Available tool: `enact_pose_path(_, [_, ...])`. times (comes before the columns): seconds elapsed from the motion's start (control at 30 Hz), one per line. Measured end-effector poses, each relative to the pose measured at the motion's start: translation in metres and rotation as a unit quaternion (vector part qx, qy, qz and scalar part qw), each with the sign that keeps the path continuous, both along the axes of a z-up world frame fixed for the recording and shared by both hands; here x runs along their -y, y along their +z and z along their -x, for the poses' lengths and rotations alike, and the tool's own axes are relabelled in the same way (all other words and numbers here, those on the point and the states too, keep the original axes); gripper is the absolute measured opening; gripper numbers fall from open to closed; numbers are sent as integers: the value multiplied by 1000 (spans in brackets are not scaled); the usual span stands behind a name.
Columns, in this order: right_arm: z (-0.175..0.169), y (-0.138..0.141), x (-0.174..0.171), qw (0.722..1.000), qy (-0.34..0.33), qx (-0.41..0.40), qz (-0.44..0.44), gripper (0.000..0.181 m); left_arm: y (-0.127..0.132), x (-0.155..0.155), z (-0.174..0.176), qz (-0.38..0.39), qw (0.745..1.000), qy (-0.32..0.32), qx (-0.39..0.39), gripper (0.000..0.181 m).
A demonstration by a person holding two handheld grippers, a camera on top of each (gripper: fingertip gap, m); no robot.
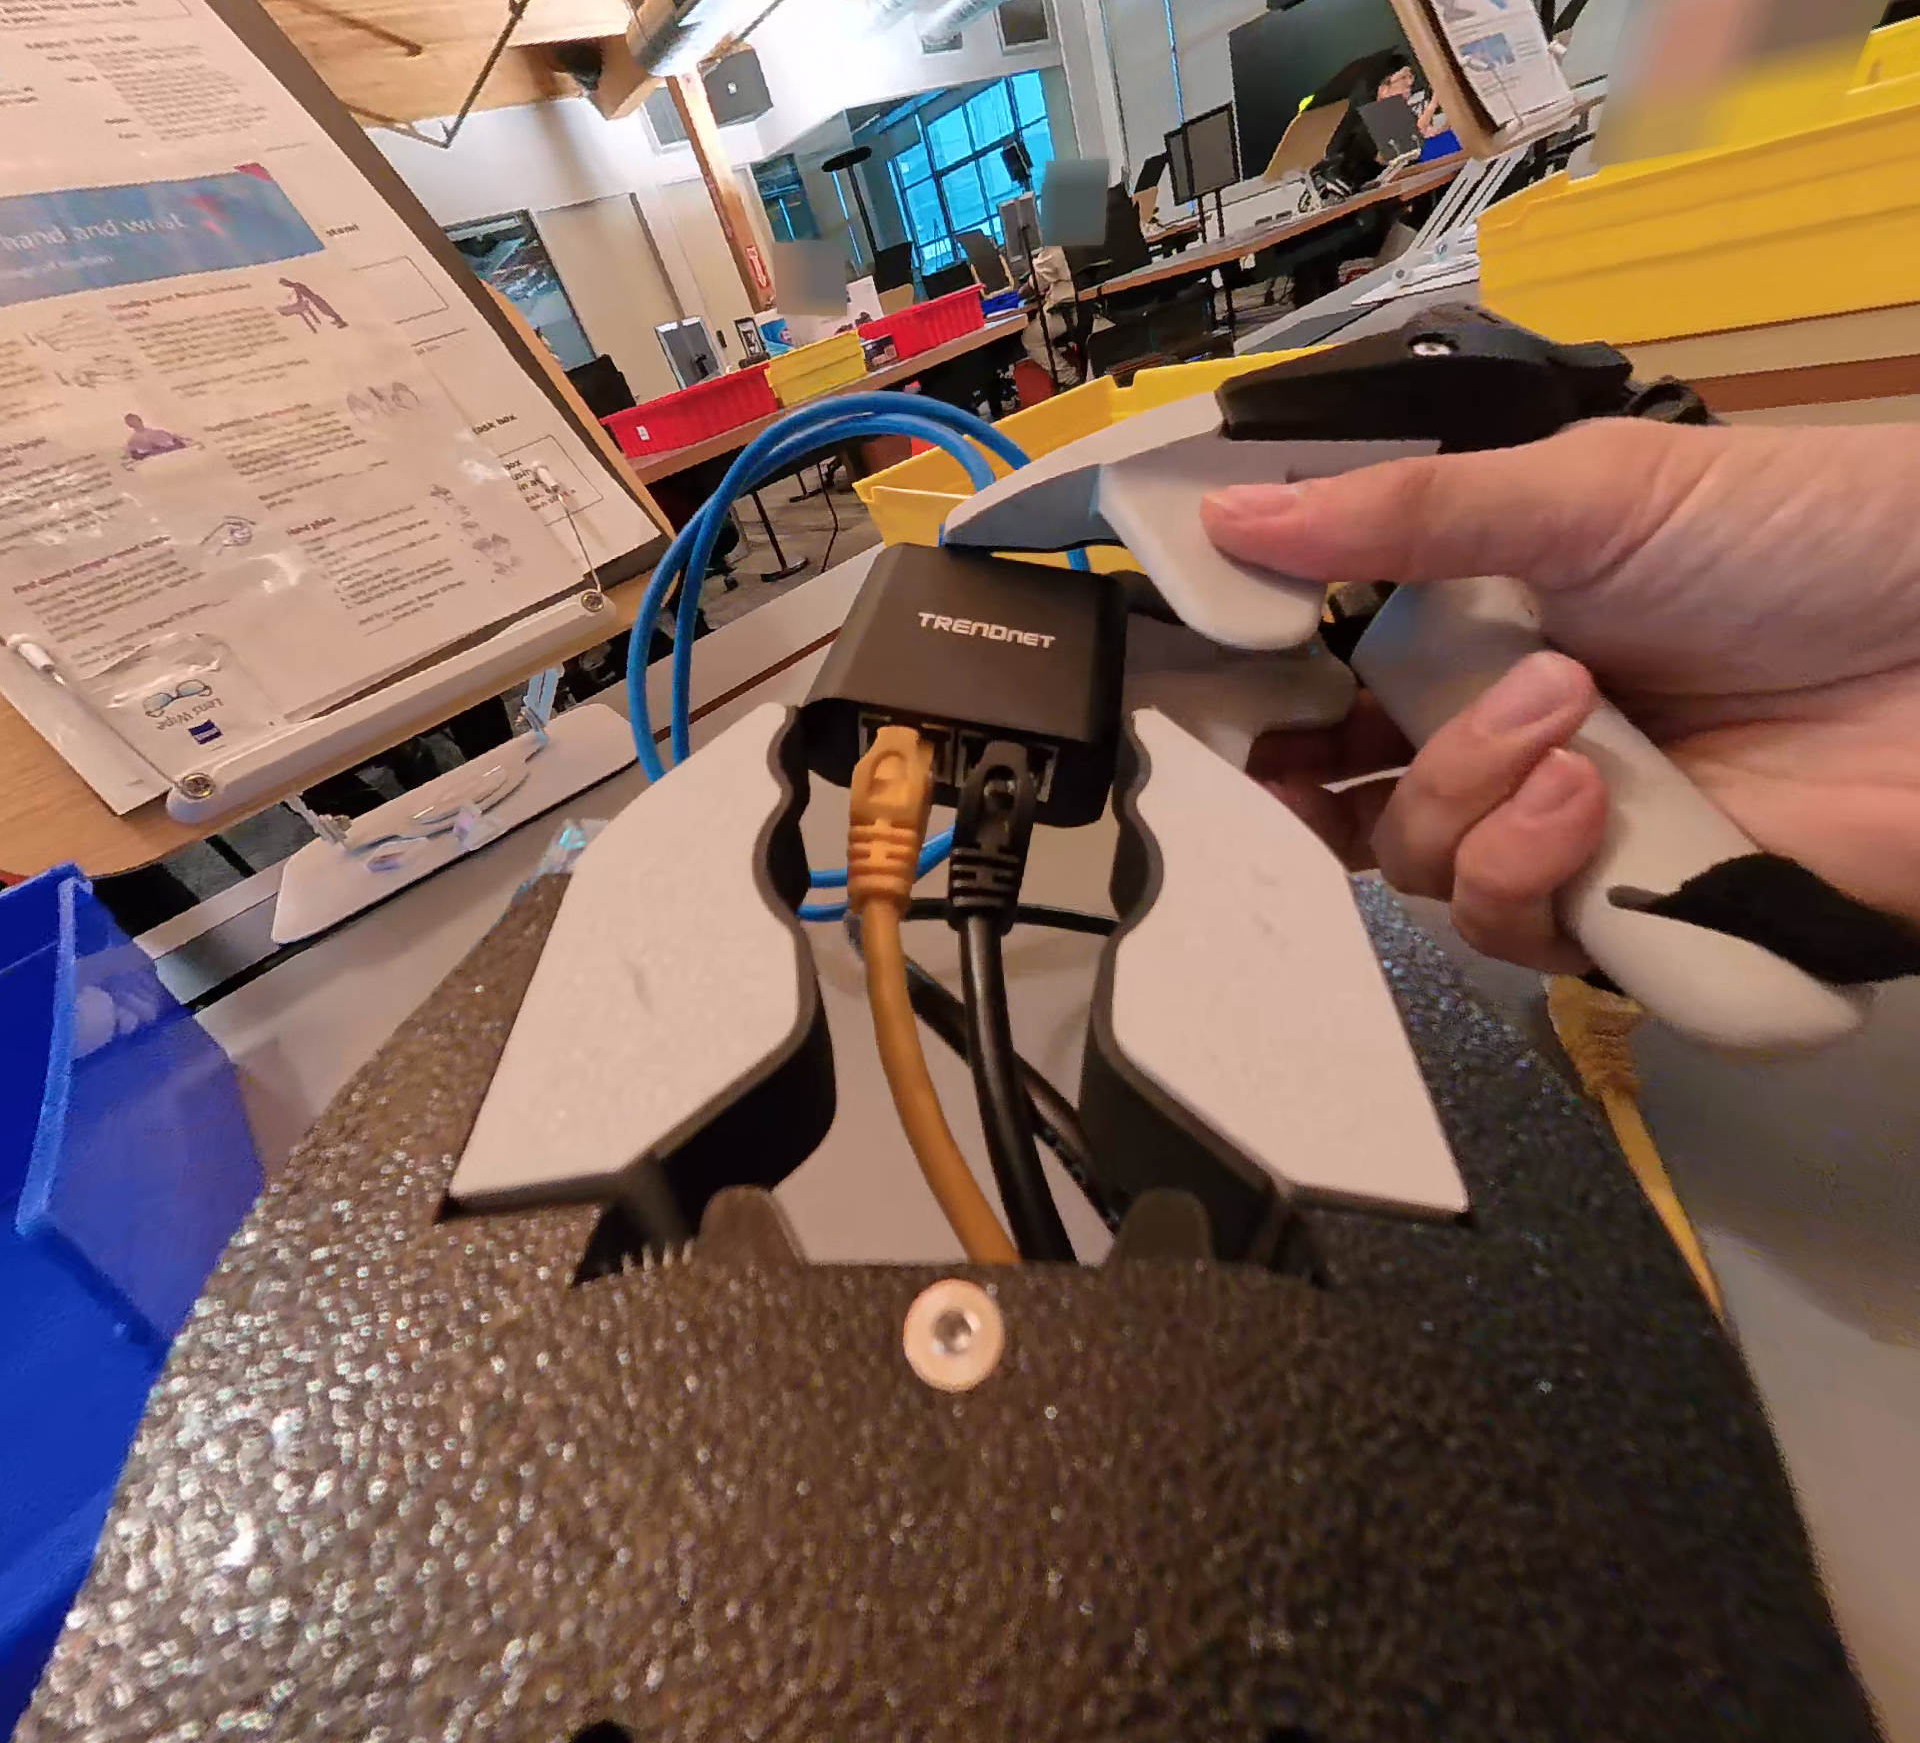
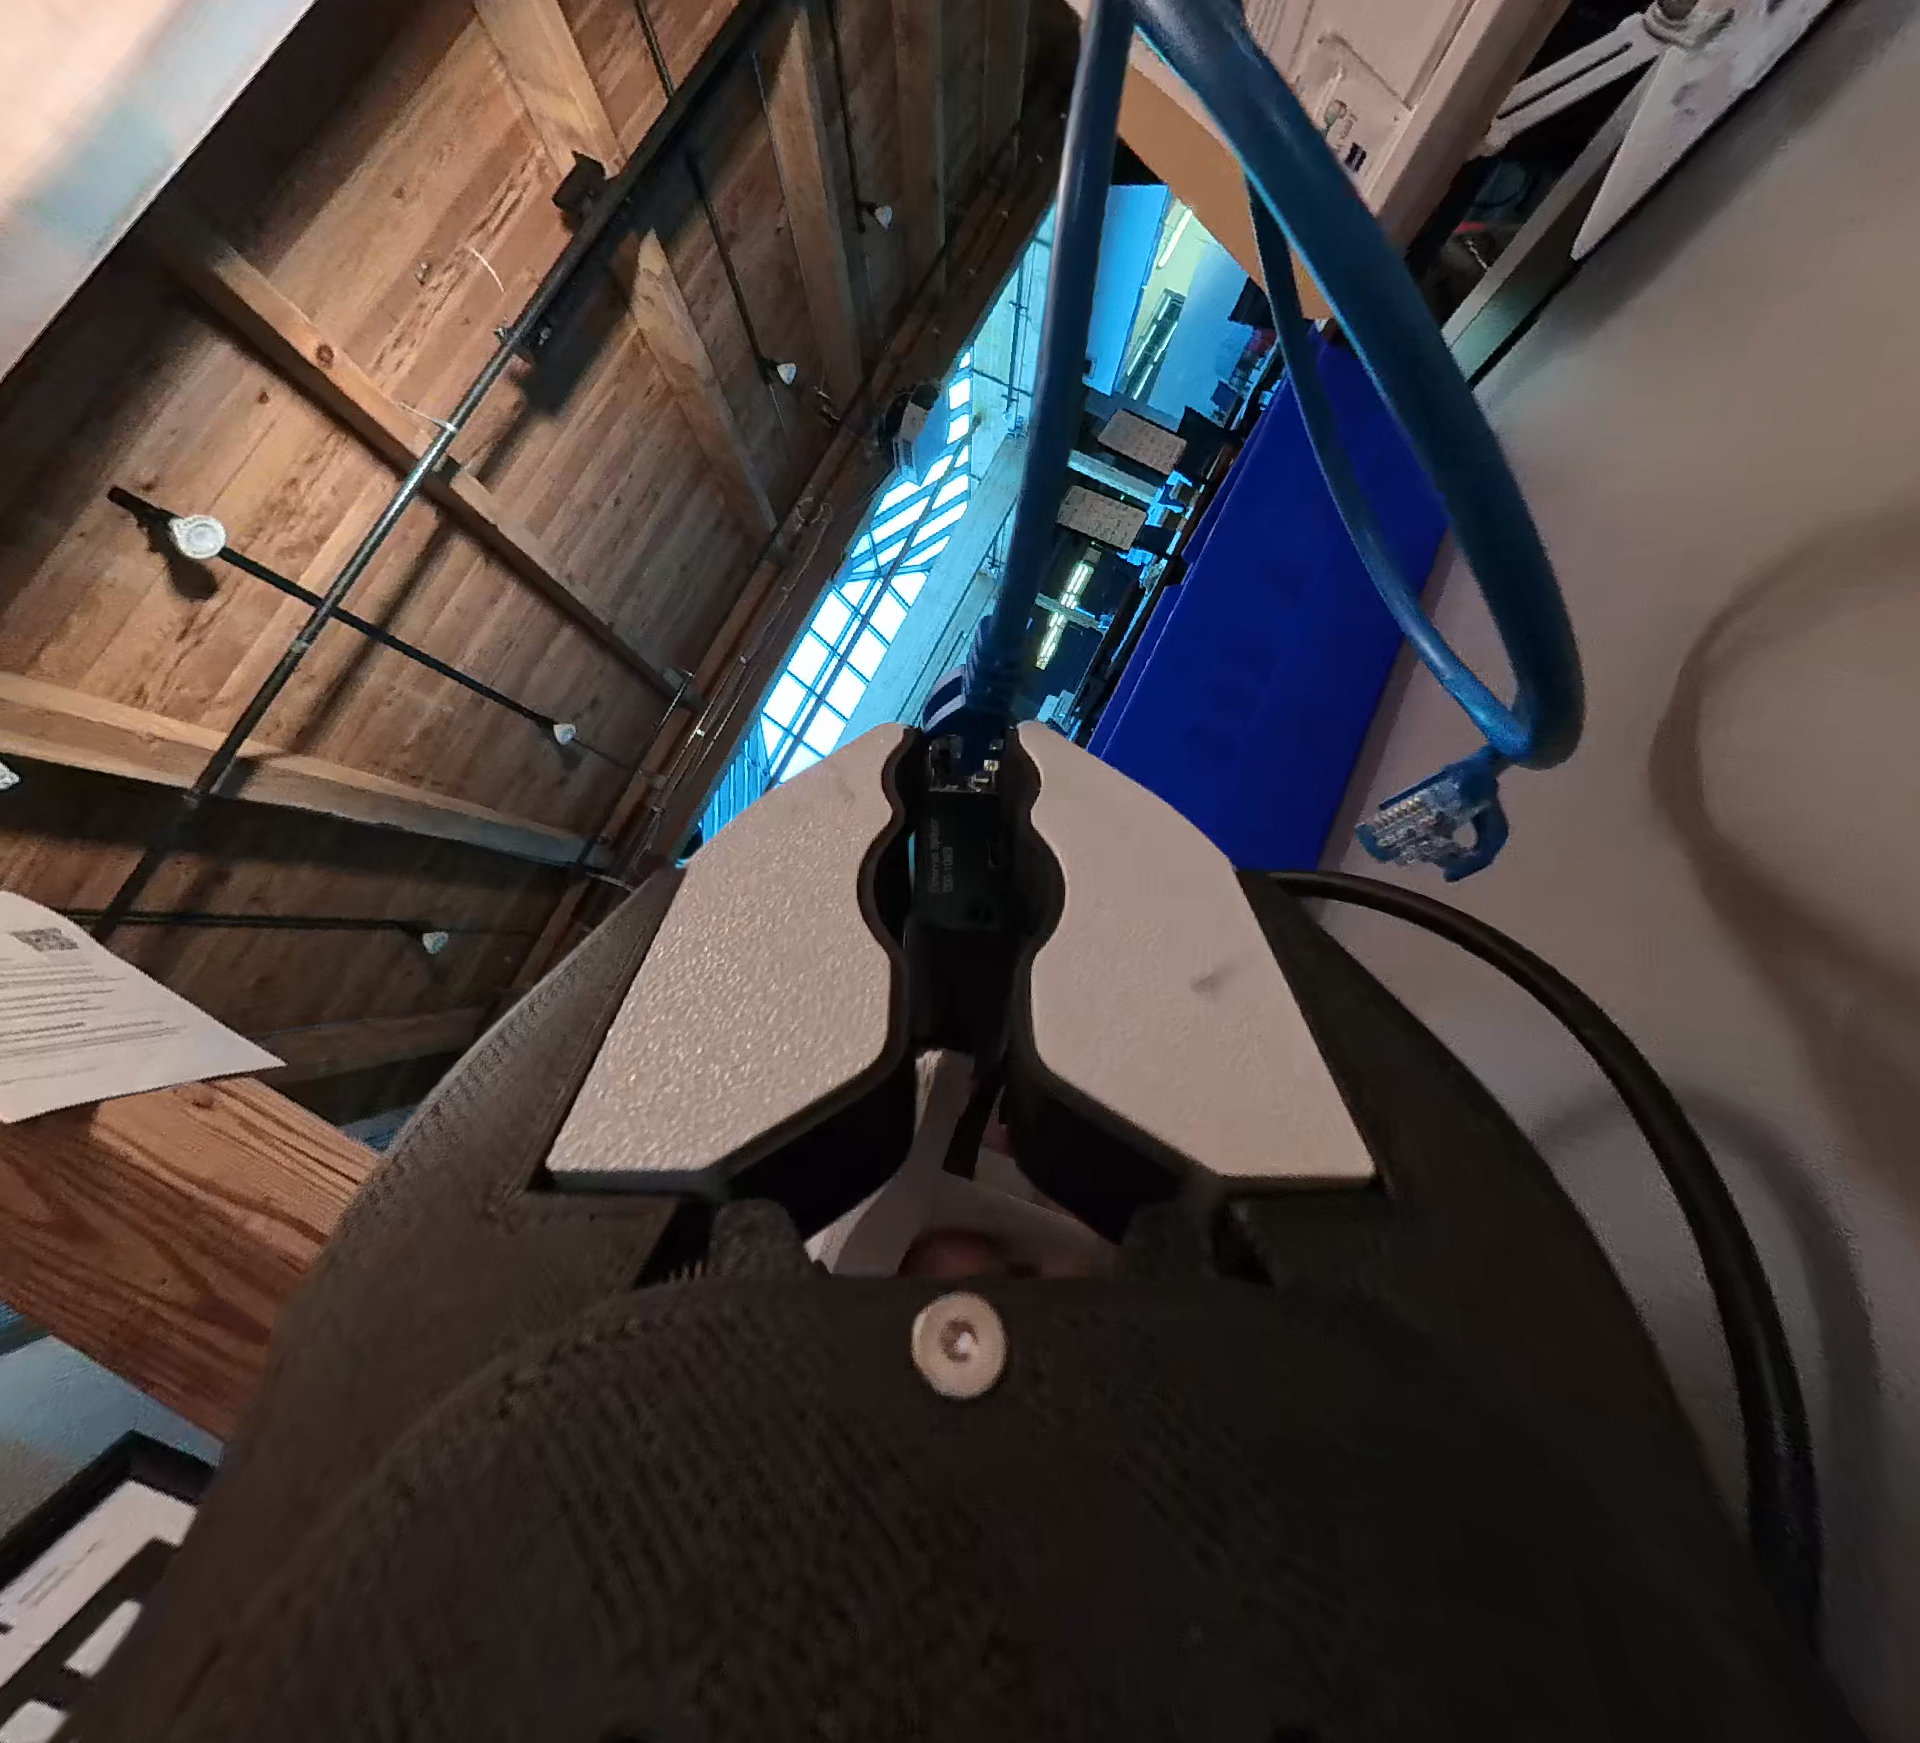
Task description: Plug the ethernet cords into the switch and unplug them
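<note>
The black switch (image 1: 977, 644) is held above the table. My right gripper (image 1: 1122, 613), with a hand on its grip, is shut on the switch from the right; in the right wrist view the right gripper (image 2: 961, 743) clamps the switch's body (image 2: 961, 883). An orange plug (image 1: 883, 820) and a black plug (image 1: 987, 831) sit in the switch's front ports. My left gripper (image 1: 956, 758) is open, its fingers either side of these two cords, touching neither. A blue cord (image 1: 665, 613) loops from the switch's far side (image 2: 982, 696); its other plug (image 2: 1429, 820) hangs loose.
A blue bin (image 1: 83, 1070) stands at the left, also seen in the right wrist view (image 2: 1268, 633). A tilted document stand (image 1: 260, 343) is at the back left. Yellow bins (image 1: 1714, 239) stand at the back right. A black cord (image 2: 1662, 1122) lies on the grey table (image 2: 1714, 550). Tip to tip, the grippers are about 4 cm apart.
</note>
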State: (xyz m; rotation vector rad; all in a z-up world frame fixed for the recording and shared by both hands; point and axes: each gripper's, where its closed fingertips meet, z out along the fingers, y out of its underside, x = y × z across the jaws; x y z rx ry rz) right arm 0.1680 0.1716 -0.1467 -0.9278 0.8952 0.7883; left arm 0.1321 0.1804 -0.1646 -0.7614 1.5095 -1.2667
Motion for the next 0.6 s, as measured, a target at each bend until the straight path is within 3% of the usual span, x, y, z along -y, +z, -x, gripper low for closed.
enact_pose_path(0.6, [-3,-3,0,999,-5,-48,-20,14,-3,-2,-2,3,1000,4,-6,56])
